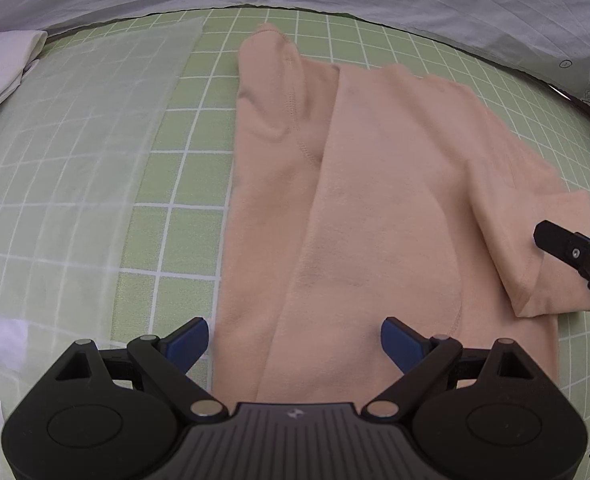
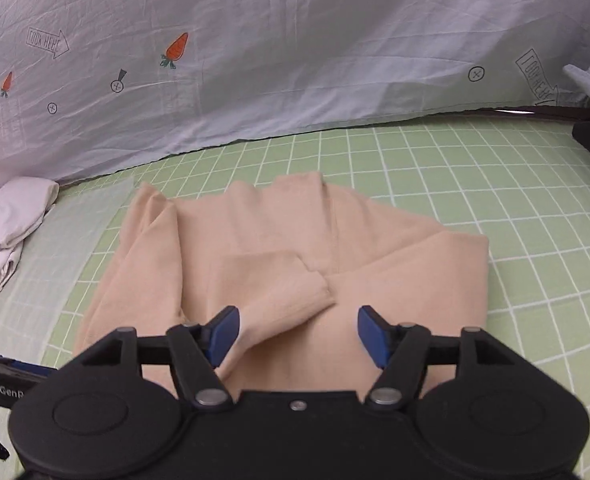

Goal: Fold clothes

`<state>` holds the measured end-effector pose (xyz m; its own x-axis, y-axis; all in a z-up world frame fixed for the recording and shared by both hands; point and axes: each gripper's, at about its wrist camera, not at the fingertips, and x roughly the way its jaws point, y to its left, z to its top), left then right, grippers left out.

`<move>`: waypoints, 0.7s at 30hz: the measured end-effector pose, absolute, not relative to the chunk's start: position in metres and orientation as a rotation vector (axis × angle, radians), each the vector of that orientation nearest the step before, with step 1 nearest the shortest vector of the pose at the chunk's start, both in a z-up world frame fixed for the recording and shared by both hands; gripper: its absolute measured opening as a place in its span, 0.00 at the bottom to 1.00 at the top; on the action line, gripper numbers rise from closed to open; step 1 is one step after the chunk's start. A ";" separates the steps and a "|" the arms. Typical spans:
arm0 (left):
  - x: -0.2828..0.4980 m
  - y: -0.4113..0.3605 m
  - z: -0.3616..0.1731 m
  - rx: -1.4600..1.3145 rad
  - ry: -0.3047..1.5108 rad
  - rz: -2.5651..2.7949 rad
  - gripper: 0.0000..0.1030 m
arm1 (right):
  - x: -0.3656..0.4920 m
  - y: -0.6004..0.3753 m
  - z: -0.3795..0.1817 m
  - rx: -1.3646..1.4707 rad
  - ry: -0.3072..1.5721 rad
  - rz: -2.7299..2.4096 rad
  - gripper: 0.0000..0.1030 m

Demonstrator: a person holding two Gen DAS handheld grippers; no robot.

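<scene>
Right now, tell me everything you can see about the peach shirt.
The peach shirt is soft knit with stitched hems, lying flat on the green checked sheet. It is partly folded: one side lies folded over the body, and a short sleeve is laid across the top. Neither gripper grips it.

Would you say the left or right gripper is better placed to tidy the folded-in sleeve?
Probably the right gripper: its open jaws bracket the sleeve on the peach shirt. The left gripper hangs over the hem.

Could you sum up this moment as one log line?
task: fold clothes | peach shirt: partly folded, sleeve laid over body | left gripper: open, empty | right gripper: open, above shirt, empty
</scene>
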<state>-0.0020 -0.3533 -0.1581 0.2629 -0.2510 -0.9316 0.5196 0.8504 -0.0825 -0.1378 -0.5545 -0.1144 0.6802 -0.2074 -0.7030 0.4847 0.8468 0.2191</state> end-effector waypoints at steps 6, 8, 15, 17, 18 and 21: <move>-0.001 -0.358 -0.148 0.260 1.160 -0.520 0.90 | -0.182 -0.581 -0.111 0.457 0.704 -0.594 0.87; -0.002 -0.367 -0.141 0.272 1.132 -0.554 0.90 | -0.199 -0.591 -0.113 0.468 0.712 -0.682 0.89; -0.020 -0.421 -0.119 0.407 1.003 -0.757 0.90 | -0.249 -0.625 -0.127 0.575 0.720 -0.910 0.90; -0.026 -0.439 -0.119 0.444 0.987 -0.808 0.90 | -0.257 -0.632 -0.130 0.588 0.723 -0.950 0.91; -0.029 -0.447 -0.119 0.461 0.980 -0.831 0.90 | -0.260 -0.634 -0.131 0.592 0.725 -0.967 0.91; -0.037 -0.466 -0.124 0.499 0.972 -0.904 0.90 | -0.270 -0.641 -0.135 0.606 0.730 -1.009 0.91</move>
